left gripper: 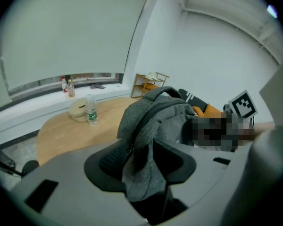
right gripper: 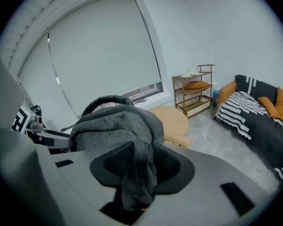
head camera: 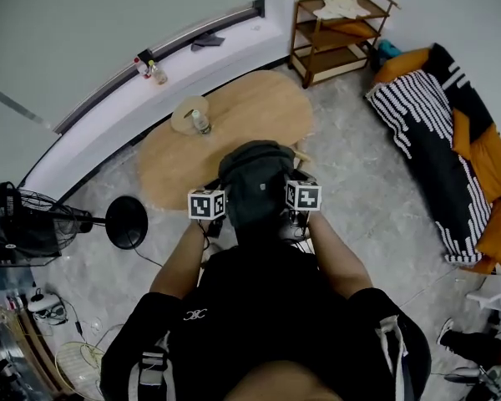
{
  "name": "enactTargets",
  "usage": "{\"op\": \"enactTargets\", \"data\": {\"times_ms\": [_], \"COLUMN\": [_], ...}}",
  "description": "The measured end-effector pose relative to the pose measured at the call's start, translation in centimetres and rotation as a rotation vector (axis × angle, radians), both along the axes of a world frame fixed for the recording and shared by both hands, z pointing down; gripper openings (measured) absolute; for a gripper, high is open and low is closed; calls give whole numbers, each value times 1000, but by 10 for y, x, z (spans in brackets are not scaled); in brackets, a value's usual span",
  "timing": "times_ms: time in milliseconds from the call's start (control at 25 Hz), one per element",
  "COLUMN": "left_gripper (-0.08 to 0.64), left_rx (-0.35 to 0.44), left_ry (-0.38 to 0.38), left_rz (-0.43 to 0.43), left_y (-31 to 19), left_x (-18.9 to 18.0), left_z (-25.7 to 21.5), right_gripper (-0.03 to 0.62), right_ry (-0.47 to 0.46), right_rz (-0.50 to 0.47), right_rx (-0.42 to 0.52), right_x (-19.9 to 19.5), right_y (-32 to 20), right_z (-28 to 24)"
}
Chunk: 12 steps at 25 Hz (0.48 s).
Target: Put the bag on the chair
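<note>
A dark grey backpack stands upright right in front of me, at the near edge of the round wooden table. A light wooden piece, perhaps the chair, peeks out at the bag's right; what the bag rests on is hidden. My left gripper is at the bag's left side, its jaws wide apart with a fold of the bag's fabric hanging loosely between them. At the bag's right side my right gripper also stands open, with grey fabric draped between its jaws.
On the table stand a water bottle and a pale bowl. A fan and a black round base stand at the left. A wooden shelf is at the back, and a striped bed at the right.
</note>
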<state>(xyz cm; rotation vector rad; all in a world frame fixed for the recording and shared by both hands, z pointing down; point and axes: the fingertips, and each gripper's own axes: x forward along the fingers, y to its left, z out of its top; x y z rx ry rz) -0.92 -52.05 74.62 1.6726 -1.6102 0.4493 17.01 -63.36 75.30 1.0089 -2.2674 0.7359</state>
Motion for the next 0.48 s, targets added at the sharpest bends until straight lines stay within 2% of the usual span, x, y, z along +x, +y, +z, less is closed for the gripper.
{"op": "enactTargets", "data": {"times_ms": [120, 280, 360, 480], "left_gripper": [169, 166, 161, 98], "left_rx": [78, 263, 357, 486], "left_ry": [-28, -125, -187, -246], "left_rz": [-3, -47, -73, -136], "left_y": [1, -10, -17, -19], "left_x": [-1, -6, -8, -16], "left_z": [-31, -106, -145, -202], "right_gripper": [149, 133, 110, 49], "right_ry": [-46, -172, -239, -337], "right_rz": [-12, -55, -64, -47], "right_rx": [120, 299, 402, 531], "right_x": [-8, -30, -35, -33], "right_y": [-5, -12, -14, -13], "right_z": [-36, -120, -166, -230]}}
